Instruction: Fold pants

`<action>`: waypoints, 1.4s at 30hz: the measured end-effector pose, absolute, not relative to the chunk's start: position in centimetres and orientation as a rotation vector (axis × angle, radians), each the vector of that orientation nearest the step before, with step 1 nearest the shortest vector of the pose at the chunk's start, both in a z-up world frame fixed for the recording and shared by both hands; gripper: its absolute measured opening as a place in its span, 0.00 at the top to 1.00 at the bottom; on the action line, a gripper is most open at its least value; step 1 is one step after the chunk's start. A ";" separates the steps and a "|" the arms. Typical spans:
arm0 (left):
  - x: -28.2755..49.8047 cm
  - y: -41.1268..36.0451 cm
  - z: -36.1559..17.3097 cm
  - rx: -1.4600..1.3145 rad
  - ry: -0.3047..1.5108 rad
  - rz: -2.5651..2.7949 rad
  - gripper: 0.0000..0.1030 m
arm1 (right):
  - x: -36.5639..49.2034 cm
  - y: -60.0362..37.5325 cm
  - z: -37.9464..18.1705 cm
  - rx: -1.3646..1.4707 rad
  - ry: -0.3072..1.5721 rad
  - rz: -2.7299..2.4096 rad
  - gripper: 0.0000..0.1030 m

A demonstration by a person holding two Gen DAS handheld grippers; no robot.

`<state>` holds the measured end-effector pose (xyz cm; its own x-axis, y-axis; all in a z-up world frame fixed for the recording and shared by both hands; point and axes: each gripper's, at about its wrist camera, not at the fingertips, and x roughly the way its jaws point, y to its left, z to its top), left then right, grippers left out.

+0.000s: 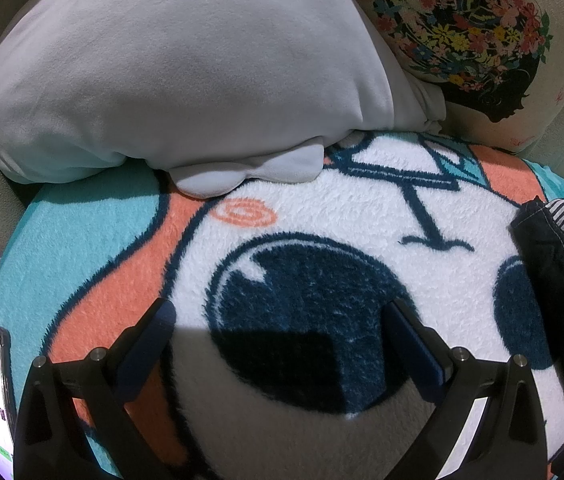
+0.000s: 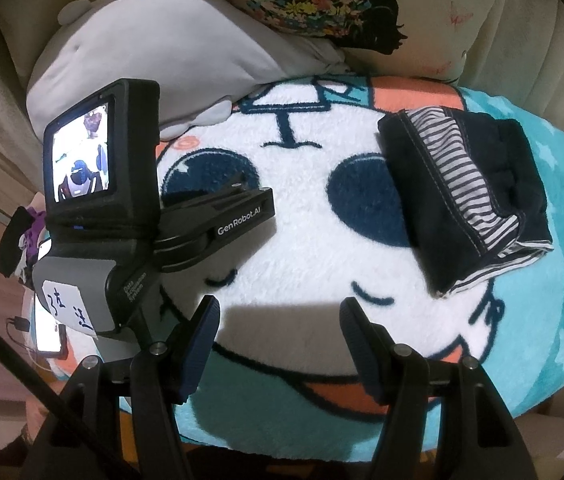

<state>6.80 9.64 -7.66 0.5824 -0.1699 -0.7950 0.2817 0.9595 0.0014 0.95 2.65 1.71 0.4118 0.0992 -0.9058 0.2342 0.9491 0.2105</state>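
Both claws stand wide and hold nothing: the right gripper [image 2: 279,338] hovers over the cartoon blanket [image 2: 302,248], the left gripper [image 1: 282,334] likewise. The pants [image 2: 466,196] lie beyond the right claw, on the blanket's star-patterned side, already a compact folded bundle of dark cloth with a striped lining. They look soft, light and floppy; best pinched at a folded edge.

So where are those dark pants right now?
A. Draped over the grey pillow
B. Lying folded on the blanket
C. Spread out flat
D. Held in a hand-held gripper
B: the pants lie as a folded bundle on the blanket, and both hand-held grippers are open and empty.
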 end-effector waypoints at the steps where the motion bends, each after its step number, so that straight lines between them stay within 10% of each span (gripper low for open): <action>1: 6.8 9.6 -7.7 0.132 0.912 -0.264 0.00 | 1.0 2.7 1.6 0.329 1.149 -0.085 0.35; 42: 6.8 9.6 -7.7 0.132 0.912 -0.264 0.00 | 0.7 2.6 0.9 0.353 1.150 -0.062 0.35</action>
<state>6.79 9.64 -7.66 0.5824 -0.1697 -0.7950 0.2816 0.9595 0.0014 0.72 2.59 0.86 0.4134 0.1312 -0.9010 0.2275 0.9433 0.2417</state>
